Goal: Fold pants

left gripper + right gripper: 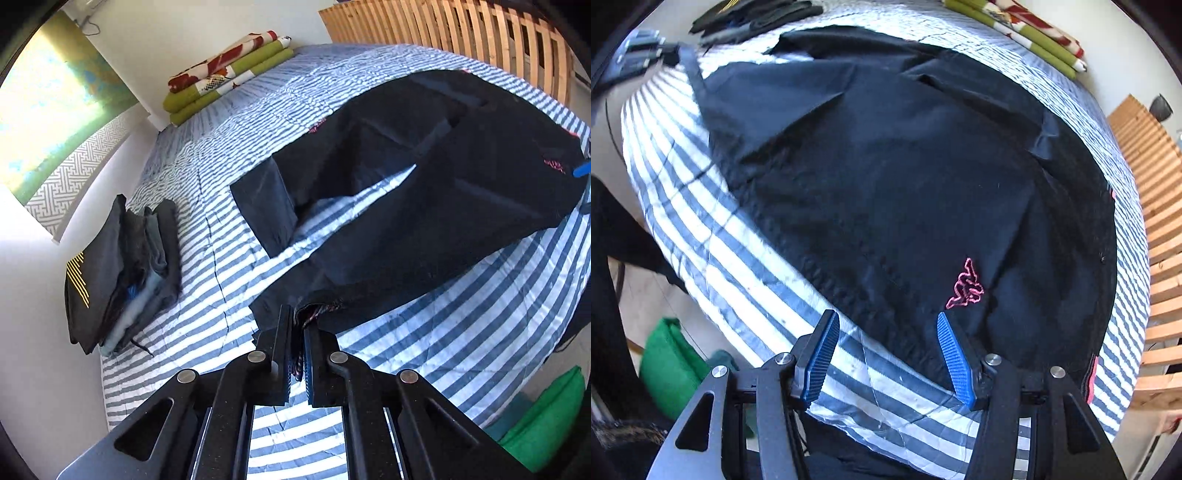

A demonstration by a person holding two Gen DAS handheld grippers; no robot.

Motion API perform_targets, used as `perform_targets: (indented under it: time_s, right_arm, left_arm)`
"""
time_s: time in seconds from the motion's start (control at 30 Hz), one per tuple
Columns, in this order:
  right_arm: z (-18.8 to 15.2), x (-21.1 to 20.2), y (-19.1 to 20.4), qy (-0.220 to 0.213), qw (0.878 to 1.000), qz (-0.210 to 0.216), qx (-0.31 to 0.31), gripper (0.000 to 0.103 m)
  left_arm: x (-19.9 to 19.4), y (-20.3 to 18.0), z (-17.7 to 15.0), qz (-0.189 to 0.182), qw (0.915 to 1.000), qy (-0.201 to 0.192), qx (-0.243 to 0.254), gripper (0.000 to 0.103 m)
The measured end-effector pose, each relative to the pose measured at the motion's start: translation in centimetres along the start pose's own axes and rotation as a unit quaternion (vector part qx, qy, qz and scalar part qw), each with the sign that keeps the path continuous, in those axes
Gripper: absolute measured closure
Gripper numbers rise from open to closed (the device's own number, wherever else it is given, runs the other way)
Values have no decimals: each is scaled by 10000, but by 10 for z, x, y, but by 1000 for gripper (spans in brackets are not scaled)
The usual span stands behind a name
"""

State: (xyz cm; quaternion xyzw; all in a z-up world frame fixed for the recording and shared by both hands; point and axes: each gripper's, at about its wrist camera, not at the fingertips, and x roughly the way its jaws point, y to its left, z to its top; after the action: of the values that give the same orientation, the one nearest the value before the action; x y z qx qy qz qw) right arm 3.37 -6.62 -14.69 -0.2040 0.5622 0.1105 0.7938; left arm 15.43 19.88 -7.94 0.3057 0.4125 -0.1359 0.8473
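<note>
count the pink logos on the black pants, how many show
2 at least. One pink logo sits just ahead of the open right gripper; a second lies at the far edge of the black pants. Others may be hidden in folds.

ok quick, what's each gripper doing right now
left gripper: closed on an edge of the black pants
right gripper: open, holding nothing, over the waistband edge and the striped bedsheet
</note>
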Motion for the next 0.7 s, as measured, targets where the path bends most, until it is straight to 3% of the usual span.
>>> perform_targets:
  time_s: [0.13, 0.2, 0.27, 0.3, 0.4, 0.5, 0.7]
  right_arm:
    - [-4, 11, -4, 71, 9946, -1030, -117, 52]
    - [-6, 14, -17, 141, 9919, -1257, 127, 56]
    - [-5, 8, -31, 61, 9889, -1428, 415, 91]
    - [-4, 3, -38, -24, 9871, -1497, 560, 96]
    - [7, -25, -51, -513, 9780, -1845, 824, 97]
    - [33, -56, -67, -962, 9614, -2433, 857, 99]
    - [111, -85, -121, -1296, 9404, -2984, 996, 100]
  left_arm:
    - [-3, 9, 4, -82, 9996, -97, -236, 98]
    - [-6, 12, 6, -72, 9995, -151, -262, 98]
    - [-8, 15, 10, -68, 9995, -190, -261, 98]
    - [-9, 18, 12, -77, 9994, -224, -258, 98]
    - [-12, 27, 27, -59, 9991, -334, -245, 98]
    - [-12, 44, 52, -20, 9984, -484, -277, 98]
    - [10, 82, 120, 40, 9971, -675, -356, 99]
